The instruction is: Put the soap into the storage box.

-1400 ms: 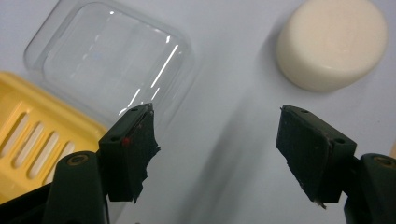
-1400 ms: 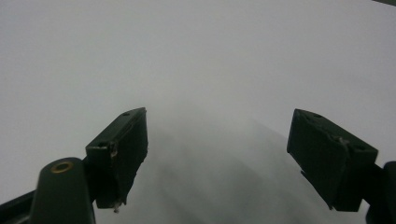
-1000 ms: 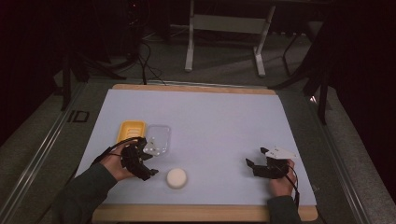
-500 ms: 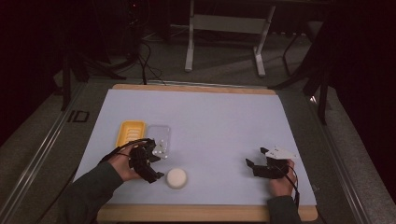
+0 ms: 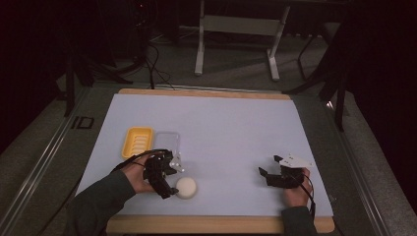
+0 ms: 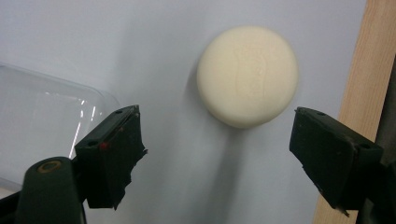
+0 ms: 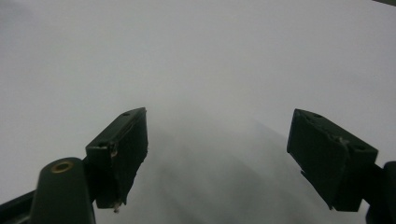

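Soap tray (image 5: 137, 140): yellow, far left, beside clear lid (image 5: 167, 142).
Left gripper (image 5: 169, 178): jaws apart, lined up on round soap (image 6: 247, 76) near the table's front edge; step looks like approach, next close around it.
Right gripper (image 5: 266, 176): jaws apart, empty, resting.

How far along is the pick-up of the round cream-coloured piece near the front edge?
Early stage. Done: the left claw is open and lined up on the cream round piece, which lies on the table sheet ahead of its jaws, untouched. In hand: the approach. Left: closing on it, lifting, and presumably placing it in the clear container or yellow tray. The right claw rests open, idle.
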`<state>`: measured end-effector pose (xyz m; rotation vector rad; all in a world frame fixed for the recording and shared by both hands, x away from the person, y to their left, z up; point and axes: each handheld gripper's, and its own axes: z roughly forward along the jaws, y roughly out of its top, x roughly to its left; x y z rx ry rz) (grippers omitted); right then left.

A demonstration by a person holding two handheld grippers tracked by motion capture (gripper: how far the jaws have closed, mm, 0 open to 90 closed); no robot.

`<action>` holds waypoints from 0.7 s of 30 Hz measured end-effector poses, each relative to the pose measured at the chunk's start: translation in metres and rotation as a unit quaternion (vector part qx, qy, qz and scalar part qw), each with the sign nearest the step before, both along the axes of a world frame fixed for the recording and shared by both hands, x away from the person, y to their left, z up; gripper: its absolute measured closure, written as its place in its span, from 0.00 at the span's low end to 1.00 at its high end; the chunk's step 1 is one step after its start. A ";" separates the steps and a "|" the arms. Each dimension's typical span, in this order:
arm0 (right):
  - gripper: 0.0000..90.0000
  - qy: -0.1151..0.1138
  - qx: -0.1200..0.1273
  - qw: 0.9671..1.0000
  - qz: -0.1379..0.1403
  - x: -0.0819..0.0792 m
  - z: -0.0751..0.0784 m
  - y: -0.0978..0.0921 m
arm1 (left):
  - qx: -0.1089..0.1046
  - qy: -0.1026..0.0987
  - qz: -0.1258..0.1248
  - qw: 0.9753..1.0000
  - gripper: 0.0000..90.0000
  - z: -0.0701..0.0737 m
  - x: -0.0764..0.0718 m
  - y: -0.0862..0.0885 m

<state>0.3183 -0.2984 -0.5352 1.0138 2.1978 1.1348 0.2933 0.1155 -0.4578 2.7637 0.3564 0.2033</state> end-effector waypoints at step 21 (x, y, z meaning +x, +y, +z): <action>0.22 0.000 -0.003 1.000 0.005 0.000 0.000 0.001 | 0.036 0.013 -0.035 0.999 0.11 -0.012 -0.001 -0.032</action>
